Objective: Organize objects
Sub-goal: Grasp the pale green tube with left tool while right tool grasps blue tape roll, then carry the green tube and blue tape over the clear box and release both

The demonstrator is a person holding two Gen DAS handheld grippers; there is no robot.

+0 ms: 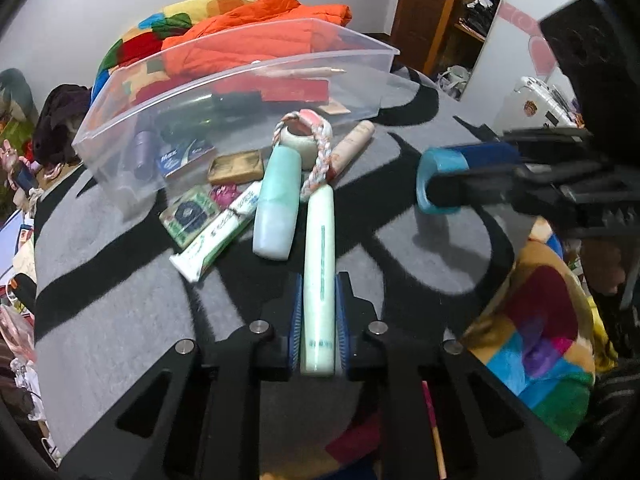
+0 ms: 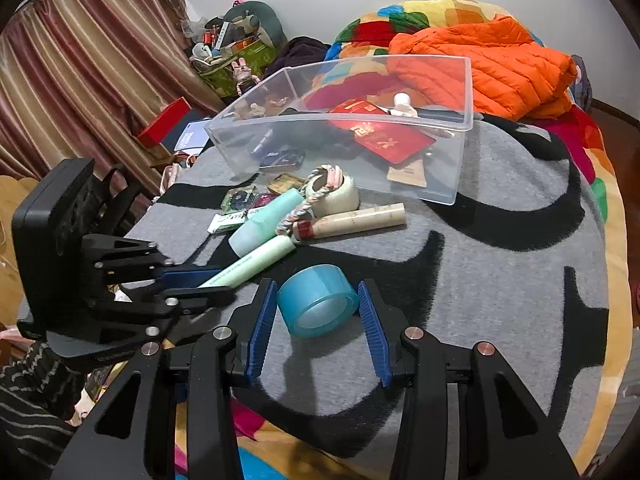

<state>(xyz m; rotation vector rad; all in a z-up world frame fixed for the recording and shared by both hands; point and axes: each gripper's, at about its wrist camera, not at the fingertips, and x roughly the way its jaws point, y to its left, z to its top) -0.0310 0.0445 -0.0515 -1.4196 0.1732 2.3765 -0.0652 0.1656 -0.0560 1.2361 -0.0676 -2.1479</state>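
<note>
The pale green tube lies on the grey blanket, its near end clamped in the left hand-held gripper. The right hand-held gripper holds the blue tape roll. Bare blanket lies to the right; the clear bin sits behind the clutter.

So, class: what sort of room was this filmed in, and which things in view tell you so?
Most likely a bedroom in a home. The work surface looks like a bed under a grey blanket, with an orange puffer jacket and a patchwork quilt heaped on it. Curtains and a cluttered open wardrobe fit too.
</note>
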